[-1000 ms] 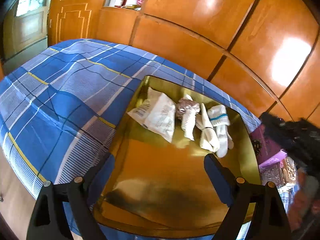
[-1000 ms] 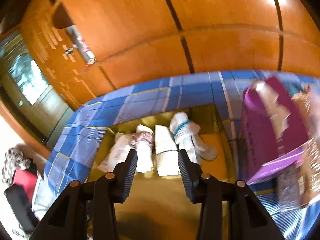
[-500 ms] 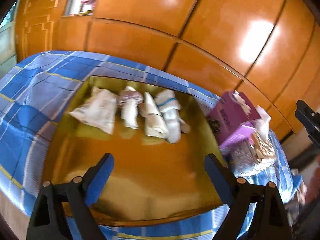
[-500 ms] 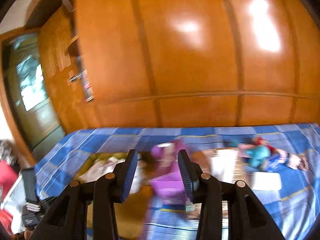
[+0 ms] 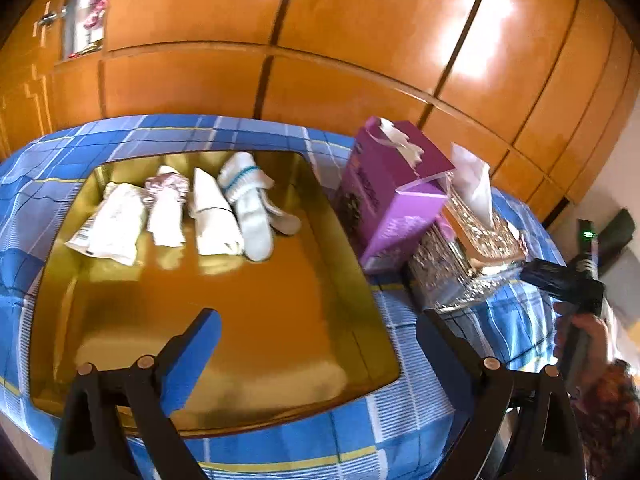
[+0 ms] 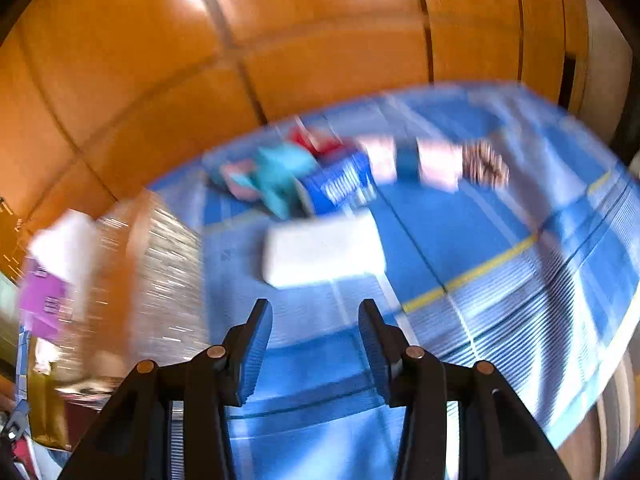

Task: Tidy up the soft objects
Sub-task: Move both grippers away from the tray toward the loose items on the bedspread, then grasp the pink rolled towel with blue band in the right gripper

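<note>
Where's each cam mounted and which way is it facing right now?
Left wrist: on the left gripper, angled down at the gold tray of rolled socks; own open fingers show, plus the right hand.
Right wrist: on the right gripper, angled down, blurred, at a white pack; own fingers show.
Shared: purple box, blue checked bedsheet.

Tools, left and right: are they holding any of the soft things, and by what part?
Nothing is held. The left tool stands wide open above the gold tray, its jaws having just been opening. The right tool is open over the blue bedsheet, nothing between its jaws.
</note>
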Motion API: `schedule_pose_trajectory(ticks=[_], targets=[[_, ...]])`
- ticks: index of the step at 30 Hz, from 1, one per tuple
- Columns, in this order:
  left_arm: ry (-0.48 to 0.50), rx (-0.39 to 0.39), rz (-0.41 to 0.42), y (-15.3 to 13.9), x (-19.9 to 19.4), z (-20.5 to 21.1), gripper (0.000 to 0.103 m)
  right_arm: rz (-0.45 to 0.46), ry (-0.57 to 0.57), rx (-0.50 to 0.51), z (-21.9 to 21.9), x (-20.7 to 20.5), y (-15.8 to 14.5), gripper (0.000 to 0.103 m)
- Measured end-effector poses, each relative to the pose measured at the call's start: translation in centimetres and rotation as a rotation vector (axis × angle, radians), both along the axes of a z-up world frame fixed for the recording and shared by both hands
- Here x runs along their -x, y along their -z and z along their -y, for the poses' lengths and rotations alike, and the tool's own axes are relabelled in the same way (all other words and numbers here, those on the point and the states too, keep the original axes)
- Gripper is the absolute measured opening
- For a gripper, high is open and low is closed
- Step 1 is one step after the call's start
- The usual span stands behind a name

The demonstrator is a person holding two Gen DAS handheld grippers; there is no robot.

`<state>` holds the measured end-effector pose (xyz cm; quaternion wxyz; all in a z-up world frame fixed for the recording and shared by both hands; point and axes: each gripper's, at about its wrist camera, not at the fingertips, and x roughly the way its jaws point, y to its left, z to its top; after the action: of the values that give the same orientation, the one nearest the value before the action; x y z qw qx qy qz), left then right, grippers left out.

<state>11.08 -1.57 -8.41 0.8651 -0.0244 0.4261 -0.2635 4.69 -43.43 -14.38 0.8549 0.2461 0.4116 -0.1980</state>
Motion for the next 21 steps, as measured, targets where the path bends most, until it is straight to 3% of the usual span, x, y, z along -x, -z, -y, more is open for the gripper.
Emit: schedule_pose_trajectory(ticks=[6, 9, 12, 15, 19, 21], targets=[[0.03, -0.019, -0.003, -0.2, 0.7, 2.1, 0.098, 0.026, -0.006, -0.005, 3.8, -2.5, 0.7, 0.046], [0.048, -0.031, 0.0, -0.5, 1.0, 3.0, 0.098, 0.069, -0.01, -0.061, 5.9, -4.9, 0.8, 0.046], [0.059, -0.042, 0.006, -0.8, 1.3, 3.7, 0.098, 0.068, -0.047, -0.094, 7.4, -7.1, 1.2, 0.046], [0.07, -0.05, 0.014, -1.2, 1.7, 4.5, 0.098, 0.033, -0.132, -0.047, 7.8, -8.9, 1.7, 0.051], [0.094, -0.057, 0.027, -1.5, 2.1, 5.6, 0.098, -0.003, -0.247, -0.026, 7.2, -8.6, 2.1, 0.051], [0.108, -0.059, 0.028, -1.5, 2.2, 6.3, 0.098, -0.007, -0.261, -0.075, 6.9, -7.2, 2.2, 0.052]])
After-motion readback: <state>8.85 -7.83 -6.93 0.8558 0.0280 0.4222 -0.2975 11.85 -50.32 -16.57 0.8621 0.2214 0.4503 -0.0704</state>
